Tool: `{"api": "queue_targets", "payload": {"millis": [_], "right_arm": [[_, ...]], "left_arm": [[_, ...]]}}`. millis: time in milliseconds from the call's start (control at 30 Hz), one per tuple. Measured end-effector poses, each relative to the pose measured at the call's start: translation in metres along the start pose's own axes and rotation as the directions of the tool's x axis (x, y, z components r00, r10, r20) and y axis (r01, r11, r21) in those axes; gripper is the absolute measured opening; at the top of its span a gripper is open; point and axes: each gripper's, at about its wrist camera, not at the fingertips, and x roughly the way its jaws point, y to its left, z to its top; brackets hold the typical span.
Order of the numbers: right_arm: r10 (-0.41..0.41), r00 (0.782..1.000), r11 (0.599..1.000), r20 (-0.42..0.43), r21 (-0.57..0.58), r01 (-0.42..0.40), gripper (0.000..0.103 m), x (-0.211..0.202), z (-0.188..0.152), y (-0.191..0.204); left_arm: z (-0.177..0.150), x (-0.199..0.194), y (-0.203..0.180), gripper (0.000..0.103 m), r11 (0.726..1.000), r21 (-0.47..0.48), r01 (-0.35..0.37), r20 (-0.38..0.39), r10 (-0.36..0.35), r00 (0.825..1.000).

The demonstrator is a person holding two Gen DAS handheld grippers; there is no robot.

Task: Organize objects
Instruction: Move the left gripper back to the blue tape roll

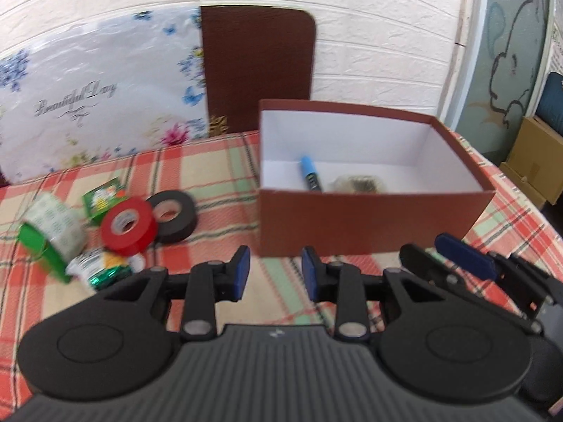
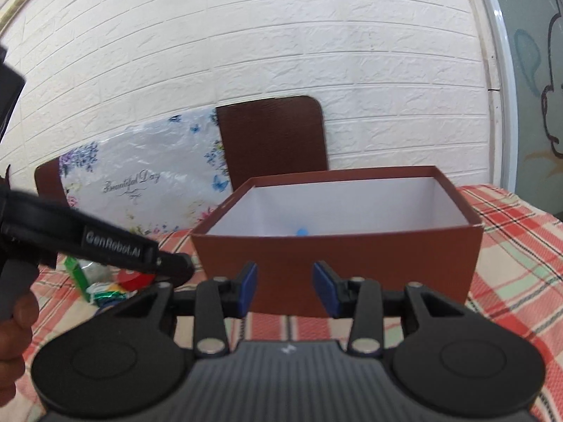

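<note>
- Clutter is our risk: both claws, left claw (image 1: 275, 273) and right claw (image 2: 285, 288), hang spread and empty, neither gripping anything.
- Red tape roll (image 1: 128, 226) lies touching the black tape roll (image 1: 175, 216) on the plaid counter (image 1: 218, 161), left of the brown cardboard box (image 1: 366, 225); we may nudge both.

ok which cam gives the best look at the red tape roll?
Left wrist view: the red tape roll lies in full sight on the plaid cloth, leaning against the black tape roll. In the right wrist view only a red sliver shows, mostly hidden behind the left hand-held gripper.
</note>
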Motion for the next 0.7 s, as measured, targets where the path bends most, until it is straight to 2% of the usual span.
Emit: {"api": "queue_targets", "payload": {"millis": [133,367,533,700], "right_arm": [[0.028,0.999,1.000,-0.020,-0.013,-0.028,0.037,-0.003,-0.001,0.019],[0.061,0.997,0.996,-0.053,-0.058,-0.064,0.038,-0.004,-0.005,0.051],[0.079,0.994,0.991,-0.070,-0.102,-0.086,0.039,-0.004,-0.006,0.069],[0.103,0.987,0.984,-0.125,-0.135,-0.119,0.040,0.005,-0.015,0.086]], "left_arm": [[-0.016,-0.010,0.022,0.036,0.998,-0.019,-0.061,-0.006,0.061,0.998],[-0.030,-0.015,0.058,0.036,0.991,-0.064,-0.118,-0.031,0.117,0.993],[-0.037,-0.016,0.078,0.037,0.982,-0.102,-0.162,-0.037,0.159,0.987],[-0.043,-0.014,0.100,0.040,0.968,-0.126,-0.218,-0.041,0.215,0.976]]}}
